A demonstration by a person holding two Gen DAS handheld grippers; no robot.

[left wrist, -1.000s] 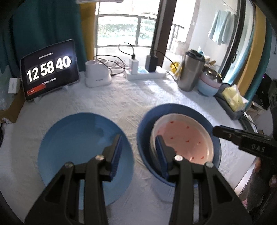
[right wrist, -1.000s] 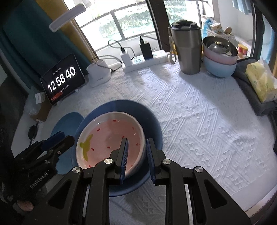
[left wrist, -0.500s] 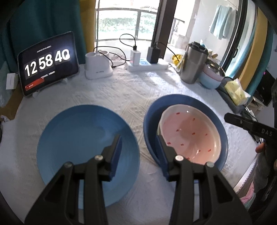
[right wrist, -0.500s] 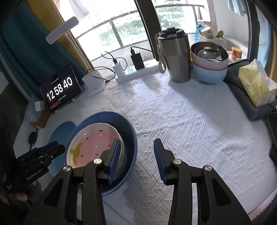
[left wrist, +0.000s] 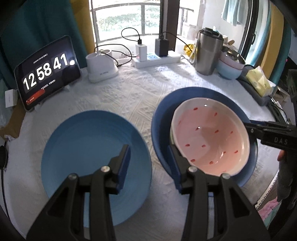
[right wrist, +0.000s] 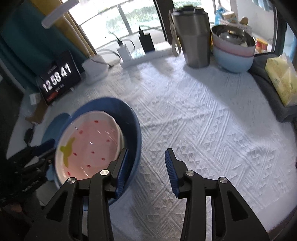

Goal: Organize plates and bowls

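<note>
both jaws wide open, empty, pink bowl (left wrist: 209,137) in blue bowl (left wrist: 161,118)

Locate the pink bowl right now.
The pink bowl sits tilted inside the dark blue bowl, right of the light blue plate in the left wrist view, near the table's front edge.

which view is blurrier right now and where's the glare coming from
Right wrist view: motion-smeared, worst on the pink bowl, dark blue bowl and clock tablet; the window is blown out and backlights the steel tumbler. Left wrist view: sharper, clock digits crisp, small highlights on the pink bowl, window overexposed; fisheye bends the edges in both.
</note>
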